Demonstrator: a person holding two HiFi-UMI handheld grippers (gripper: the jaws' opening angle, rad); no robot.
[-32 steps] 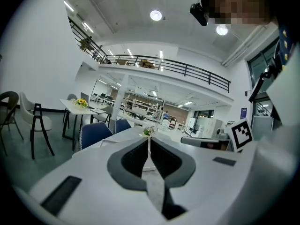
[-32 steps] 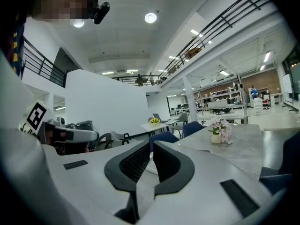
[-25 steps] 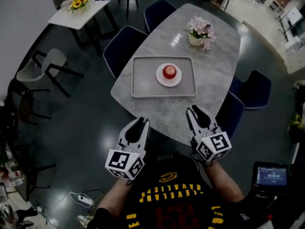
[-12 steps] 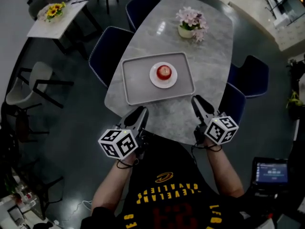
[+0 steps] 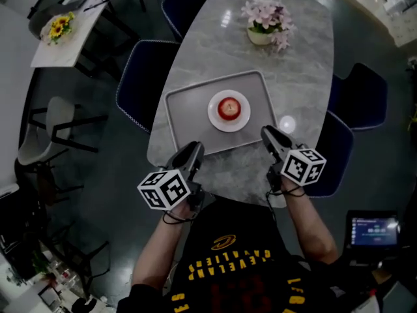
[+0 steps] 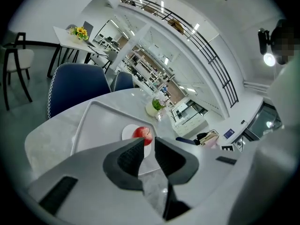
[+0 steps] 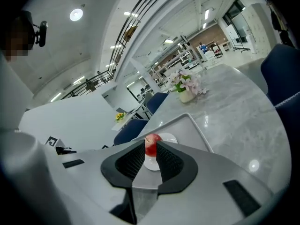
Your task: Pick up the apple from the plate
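You are holding the left gripper [image 5: 191,150] and right gripper [image 5: 268,134] over the near edge of the table [image 5: 300,70], both at the tray's [image 5: 186,113] front rim. A flower pot [image 5: 264,23] is standing well behind the tray, and a blue chair [image 5: 140,77] is sitting to its left. The apple [image 5: 229,107] is resting on the plate [image 5: 216,118] mid-tray, ahead of both grippers, with only bare tray lying between. Both pairs of jaws are standing slightly apart, gripping nothing.

Black tee [image 5: 228,266] w/ yellow lettering, red numbers at 6 o'clock; grey left gripper [image 5: 192,151] and right gripper [image 5: 268,134], black-padded jaws.
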